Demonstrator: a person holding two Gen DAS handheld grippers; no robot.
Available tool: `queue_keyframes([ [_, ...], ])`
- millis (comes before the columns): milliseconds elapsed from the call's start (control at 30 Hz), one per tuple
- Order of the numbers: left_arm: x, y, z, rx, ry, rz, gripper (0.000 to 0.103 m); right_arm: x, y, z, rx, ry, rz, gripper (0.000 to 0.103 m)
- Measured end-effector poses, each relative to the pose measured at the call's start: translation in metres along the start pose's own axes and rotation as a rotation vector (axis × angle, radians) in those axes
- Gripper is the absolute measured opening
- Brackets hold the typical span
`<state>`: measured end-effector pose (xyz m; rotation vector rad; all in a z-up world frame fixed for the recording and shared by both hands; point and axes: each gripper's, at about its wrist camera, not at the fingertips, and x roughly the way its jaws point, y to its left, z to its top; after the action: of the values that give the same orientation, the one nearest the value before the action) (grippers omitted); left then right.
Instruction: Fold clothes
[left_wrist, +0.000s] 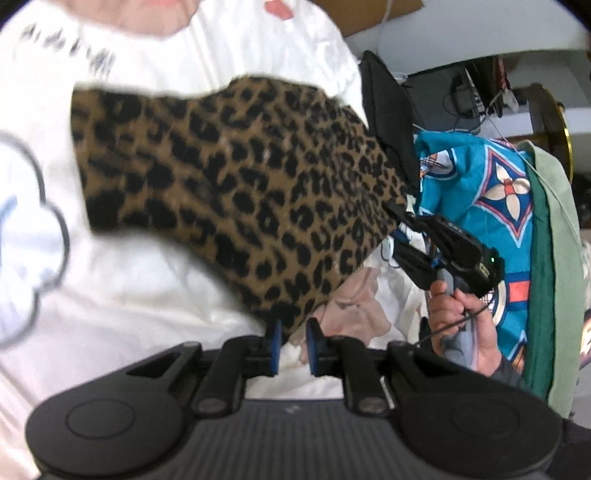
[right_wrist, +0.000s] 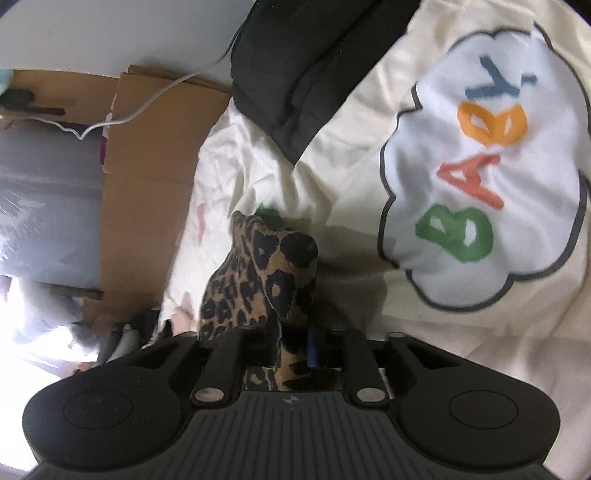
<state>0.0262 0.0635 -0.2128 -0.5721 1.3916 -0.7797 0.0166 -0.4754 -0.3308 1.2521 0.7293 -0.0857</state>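
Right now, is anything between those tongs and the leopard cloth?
No. Both tongs already grip the leopard-print cloth: the left tongs pinch its lower edge, and the right tongs clamp another bunched end.

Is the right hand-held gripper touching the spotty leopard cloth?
Touching. The right wrist view shows the right hand-held gripper clamped on the brown-and-black leopard-print cloth, fabric bunched between its fingers.

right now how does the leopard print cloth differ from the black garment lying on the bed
The leopard print cloth is tan with black spots; the black garment is plain black. The leopard print cloth is lifted off the bed, pinched by the left gripper and the right gripper; the black garment lies loose on the cream sheet, with neither gripper on it. Both are soft fabric, near the cloud-shaped BABY print.
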Motion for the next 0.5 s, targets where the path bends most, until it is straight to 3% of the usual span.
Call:
queue_keyframes([
  [33, -0.003, -0.005, 0.007, 0.020, 0.001, 0.012, 0.014, 0.000, -0.002, -0.001, 0.011, 0.002, 0.007, 0.046],
  [333, -0.019, -0.055, 0.075, 0.184, -0.036, 0.193, 0.019, -0.002, -0.017, -0.015, 0.093, 0.008, 0.079, 0.046],
  [500, -0.009, -0.084, 0.107, 0.292, -0.032, 0.269, 0.019, 0.000, -0.022, -0.029, 0.155, -0.005, 0.131, 0.046],
])
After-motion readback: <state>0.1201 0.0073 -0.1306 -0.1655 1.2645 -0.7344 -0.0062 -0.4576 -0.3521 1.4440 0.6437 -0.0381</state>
